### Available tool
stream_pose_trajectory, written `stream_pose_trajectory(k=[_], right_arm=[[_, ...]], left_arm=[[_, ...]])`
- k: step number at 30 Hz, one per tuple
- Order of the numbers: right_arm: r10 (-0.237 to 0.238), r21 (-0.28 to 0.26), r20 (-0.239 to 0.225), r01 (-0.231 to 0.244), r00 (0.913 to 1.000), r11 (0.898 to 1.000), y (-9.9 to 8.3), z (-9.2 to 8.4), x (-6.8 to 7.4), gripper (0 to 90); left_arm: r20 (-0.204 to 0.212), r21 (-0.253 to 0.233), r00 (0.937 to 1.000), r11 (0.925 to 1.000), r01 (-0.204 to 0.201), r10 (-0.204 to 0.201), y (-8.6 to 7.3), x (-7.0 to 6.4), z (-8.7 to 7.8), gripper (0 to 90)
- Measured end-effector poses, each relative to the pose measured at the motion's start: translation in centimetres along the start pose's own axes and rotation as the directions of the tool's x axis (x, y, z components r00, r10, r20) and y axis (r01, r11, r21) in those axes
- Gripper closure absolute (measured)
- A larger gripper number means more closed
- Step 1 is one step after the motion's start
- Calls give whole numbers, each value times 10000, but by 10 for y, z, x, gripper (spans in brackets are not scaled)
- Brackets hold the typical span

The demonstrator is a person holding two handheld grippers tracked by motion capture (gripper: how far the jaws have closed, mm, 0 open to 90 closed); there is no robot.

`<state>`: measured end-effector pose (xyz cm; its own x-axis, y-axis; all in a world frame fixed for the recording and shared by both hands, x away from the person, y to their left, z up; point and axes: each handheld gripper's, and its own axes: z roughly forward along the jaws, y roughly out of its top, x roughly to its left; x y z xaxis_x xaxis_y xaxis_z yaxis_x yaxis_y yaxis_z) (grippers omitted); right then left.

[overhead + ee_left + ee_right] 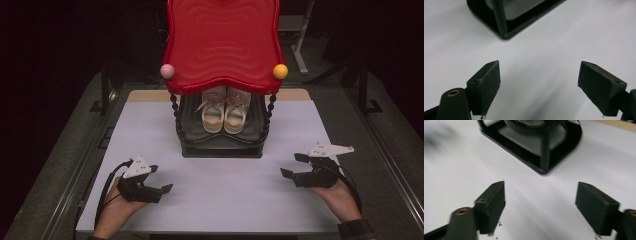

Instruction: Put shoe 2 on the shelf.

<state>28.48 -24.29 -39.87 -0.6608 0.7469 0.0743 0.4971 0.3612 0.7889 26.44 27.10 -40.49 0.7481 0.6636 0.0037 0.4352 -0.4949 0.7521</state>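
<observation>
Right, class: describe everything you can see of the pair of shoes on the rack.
The pair of shoes sits side by side on the black lower shelf of the rack, toes toward the person. They look pale cream, with white laces, a yellow-orange band across each toe and thick light soles. Both stand upright, close together. The red wavy top tray hides their rear parts. Nothing else touches them; both grippers are well away.

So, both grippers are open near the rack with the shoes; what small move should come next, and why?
Probably rest both hands where they are. The pair of shoes already stands on the lower shelf of the rack, and the left gripper and right gripper are open, apart from it, holding nothing.
</observation>
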Motion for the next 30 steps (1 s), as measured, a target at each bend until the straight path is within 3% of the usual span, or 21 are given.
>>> stream_pose_trajectory(k=[5, 10, 16, 21, 23, 30], right_arm=[[188, 441, 365, -204, 9992, 9988, -19, 2, -2, 125], [459, 545, 733, -500, 9962, 9973, -37, 1, -5, 91], [575, 1008, 1182, -696, 9913, 9925, -54, 2, -11, 90], [544, 1392, 1441, -746, 9881, 9874, -59, 7, -12, 91], [529, 1600, 1504, -771, 9872, 9841, -61, 10, -11, 82], [495, 1263, 1496, -687, 9875, 9896, -66, 10, -11, 78]], left_arm=[[-23, 426, 9998, 9989, 205, -204, -18, 5, 0, 157], [-83, 778, 9995, 9965, 321, -315, -32, 10, 2, 141], [-161, 1204, 9999, 9927, 42, -23, -46, 13, 9, 134], [69, 565, 10000, 9984, -16, 12, -54, 16, 9, 131], [19, 596, 10000, 9982, -76, 74, -54, 15, 9, 131], [4, 560, 10000, 9984, -62, 62, -54, 15, 9, 131]])
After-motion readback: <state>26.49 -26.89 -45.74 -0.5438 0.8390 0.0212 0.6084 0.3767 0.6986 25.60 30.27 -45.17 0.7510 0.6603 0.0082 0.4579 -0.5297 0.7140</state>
